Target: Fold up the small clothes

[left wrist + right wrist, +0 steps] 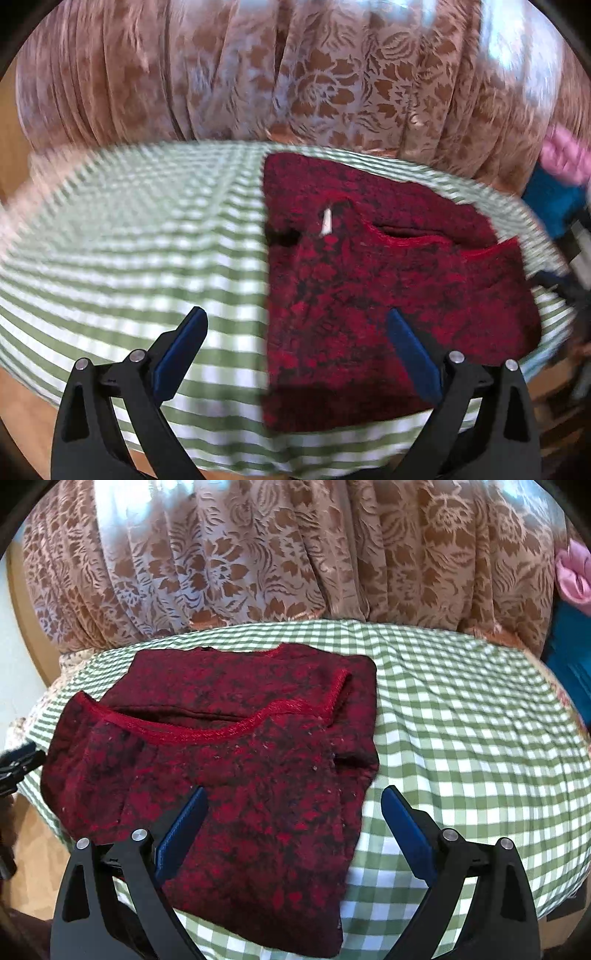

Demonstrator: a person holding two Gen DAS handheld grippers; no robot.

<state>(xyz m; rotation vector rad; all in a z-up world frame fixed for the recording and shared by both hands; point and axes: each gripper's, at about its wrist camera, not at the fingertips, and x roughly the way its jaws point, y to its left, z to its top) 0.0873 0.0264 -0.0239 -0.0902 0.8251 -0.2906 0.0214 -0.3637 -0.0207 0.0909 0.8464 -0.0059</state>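
Observation:
A dark red top with a black pattern (388, 288) lies folded on the green-and-white checked tablecloth (129, 229). Its neckline with red trim faces the far side and a white tag (326, 221) shows near it. My left gripper (295, 314) hovers open over the garment's left folded edge, with cloth and table below its blue pads and nothing pinched. In the right wrist view the same top (229, 775) lies left of centre, its right side folded in. My right gripper (293, 794) hangs open above its right edge, not touching it.
A beige floral curtain (295, 561) hangs close behind the table (480, 738). Pink and blue fabric (561, 177) sits at the far right. The other gripper's black frame (14, 764) shows at the left edge. Wooden floor (33, 856) lies below the table edge.

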